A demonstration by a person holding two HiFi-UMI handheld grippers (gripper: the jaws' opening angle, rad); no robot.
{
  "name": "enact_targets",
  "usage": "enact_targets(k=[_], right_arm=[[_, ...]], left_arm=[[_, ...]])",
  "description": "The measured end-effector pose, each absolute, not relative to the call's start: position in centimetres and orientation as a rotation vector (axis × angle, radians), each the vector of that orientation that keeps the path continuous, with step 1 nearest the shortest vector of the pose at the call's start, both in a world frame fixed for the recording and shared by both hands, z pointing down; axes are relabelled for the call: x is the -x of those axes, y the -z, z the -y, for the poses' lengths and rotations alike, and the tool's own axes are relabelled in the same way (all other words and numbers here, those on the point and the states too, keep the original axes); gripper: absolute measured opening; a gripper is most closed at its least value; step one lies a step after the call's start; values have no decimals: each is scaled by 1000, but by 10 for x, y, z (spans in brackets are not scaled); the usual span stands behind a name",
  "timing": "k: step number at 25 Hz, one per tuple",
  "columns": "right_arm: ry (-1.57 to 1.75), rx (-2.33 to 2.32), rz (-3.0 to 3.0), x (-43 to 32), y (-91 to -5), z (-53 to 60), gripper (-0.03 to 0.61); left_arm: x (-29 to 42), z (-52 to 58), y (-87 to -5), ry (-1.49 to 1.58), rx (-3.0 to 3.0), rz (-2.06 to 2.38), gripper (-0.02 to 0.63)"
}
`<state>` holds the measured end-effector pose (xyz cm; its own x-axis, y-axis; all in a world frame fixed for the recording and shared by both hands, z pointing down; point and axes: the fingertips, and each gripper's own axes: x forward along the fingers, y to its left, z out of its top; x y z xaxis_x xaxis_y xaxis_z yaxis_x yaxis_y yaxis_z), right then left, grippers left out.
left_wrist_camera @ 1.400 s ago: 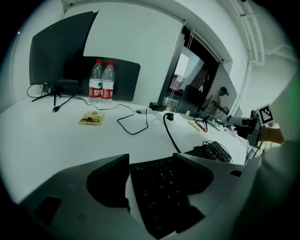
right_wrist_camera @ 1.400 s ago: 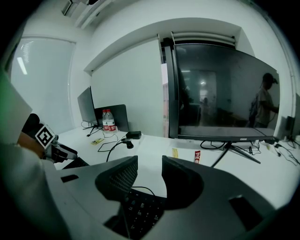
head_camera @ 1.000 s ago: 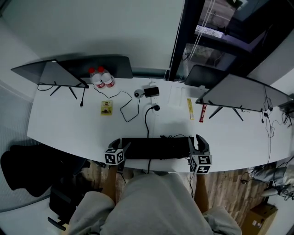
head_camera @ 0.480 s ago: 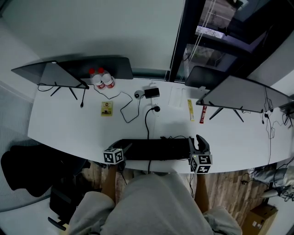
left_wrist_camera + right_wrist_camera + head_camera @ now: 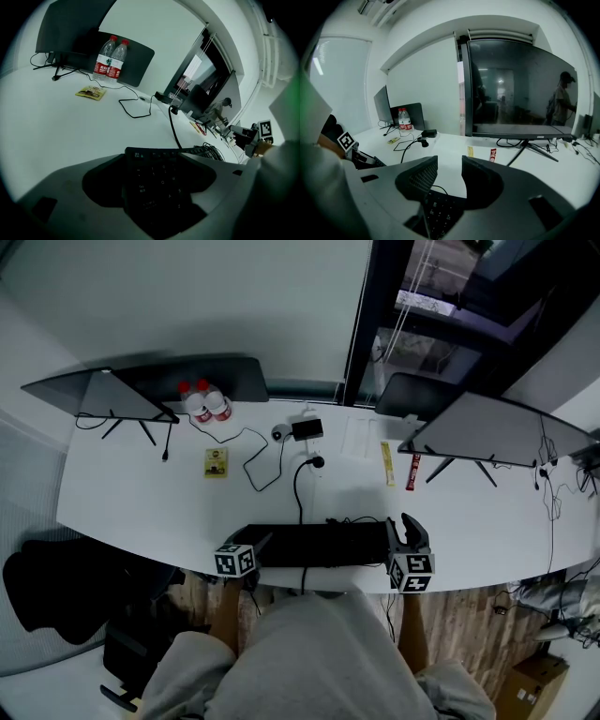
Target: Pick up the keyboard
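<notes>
The black keyboard (image 5: 319,545) lies flat near the front edge of the white desk (image 5: 141,493), with its cable running away from me. My left gripper (image 5: 251,538) is at its left end. In the left gripper view the jaws stand wide apart, and the keyboard (image 5: 154,183) fills the space between them, its Esc corner by the left jaw. My right gripper (image 5: 405,526) is at the right end. Its jaws stand a narrow gap apart, with only bare desk between the tips (image 5: 450,164) and the keyboard's keys (image 5: 440,213) showing low under the left jaw.
Two water bottles (image 5: 204,401) and a dark monitor (image 5: 103,395) stand at the back left; another monitor (image 5: 497,432) is at the back right. A yellow packet (image 5: 217,460), a black adaptor with cables (image 5: 307,427) and two sachets (image 5: 388,463) lie mid-desk. A black chair (image 5: 47,587) is at the left.
The left gripper has edged slightly right, closer onto the keyboard's left end. The keyboard and the right gripper have hardly moved.
</notes>
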<state>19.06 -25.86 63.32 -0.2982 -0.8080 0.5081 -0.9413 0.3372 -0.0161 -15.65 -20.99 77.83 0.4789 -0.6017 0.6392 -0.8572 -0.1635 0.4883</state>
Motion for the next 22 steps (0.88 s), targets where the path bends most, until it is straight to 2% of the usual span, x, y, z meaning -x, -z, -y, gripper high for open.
enact_targets(k=[14,22], right_arm=[[-513,-1571,2155,-213,-653,252,179],[-651,-1491,2133,-214,-695,245,246]], left_arm=[[156,210,-780,-402,-1873,1291,316],[155,210,-780,-393,-1869,1303,316]])
